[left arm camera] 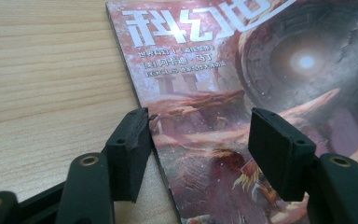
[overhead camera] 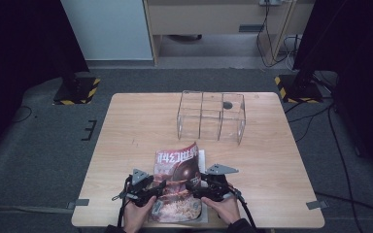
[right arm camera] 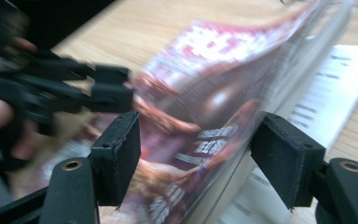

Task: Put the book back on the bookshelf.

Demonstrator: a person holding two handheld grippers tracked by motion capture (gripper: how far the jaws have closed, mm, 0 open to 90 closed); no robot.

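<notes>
a: what's hard to make out here?
b: the right gripper view is smeared, so the magazine [right arm camera: 205, 121] reads as red and brown streaks. its lifted cover and top pages hide most of the white page [right arm camera: 340, 88] beneath, and the print there is too blurred to read.
a: any writing that reads?
b: big white chinese characters across the cover top [left arm camera: 186, 23], upside down in the left gripper view, with smaller lines under them. i can't read them for sure.
a: where does the magazine lie?
b: at the near edge of the counter [overhead camera: 126, 126], between both hands, well apart from the clear box [overhead camera: 211, 116] farther back.
a: the fingers?
b: the left gripper [left arm camera: 198, 149] has its fingers spread, one at the spine edge, one over the cover, pinching nothing. the right gripper [right arm camera: 198, 165] has its fingers spread around the raised page edge, pads not pressing that i can see.
a: cut off?
b: the forearms, at the bottom of the high view.
</notes>
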